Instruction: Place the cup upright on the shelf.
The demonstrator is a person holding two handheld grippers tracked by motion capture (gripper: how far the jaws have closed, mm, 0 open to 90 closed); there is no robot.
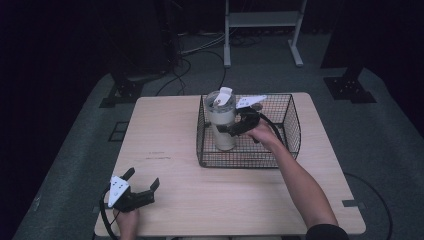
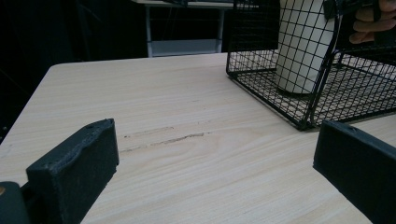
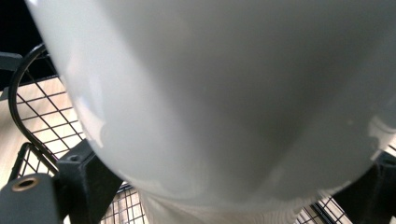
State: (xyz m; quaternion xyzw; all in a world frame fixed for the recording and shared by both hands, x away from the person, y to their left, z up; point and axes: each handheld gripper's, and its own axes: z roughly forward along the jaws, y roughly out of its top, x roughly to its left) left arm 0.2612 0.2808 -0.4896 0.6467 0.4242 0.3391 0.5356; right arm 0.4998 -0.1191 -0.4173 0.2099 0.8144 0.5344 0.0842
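Observation:
A tall white tumbler [image 1: 222, 122] with a flip lid stands upright in the left part of a black wire basket [image 1: 281, 96] on the far half of the wooden table [image 1: 165, 145]. My right gripper [image 1: 231, 128] reaches into the basket and is shut on the tumbler's side. In the right gripper view the tumbler [image 3: 224, 93] sits between both jaws of that gripper [image 3: 231, 161], with basket wire [image 3: 42, 121] behind. My left gripper [image 1: 143, 178] rests open near the table's front left corner. In the left gripper view nothing lies between the spread jaws of the gripper [image 2: 219, 140]; the basket [image 2: 261, 84] and tumbler [image 2: 303, 46] are far right.
A white metal rack [image 1: 262, 20] stands on the floor beyond the table, with cables [image 1: 185, 65] trailing beside it. Black stand bases [image 1: 125, 90] [image 1: 350, 87] sit at the far left and far right. Bare tabletop lies between the left gripper and the basket.

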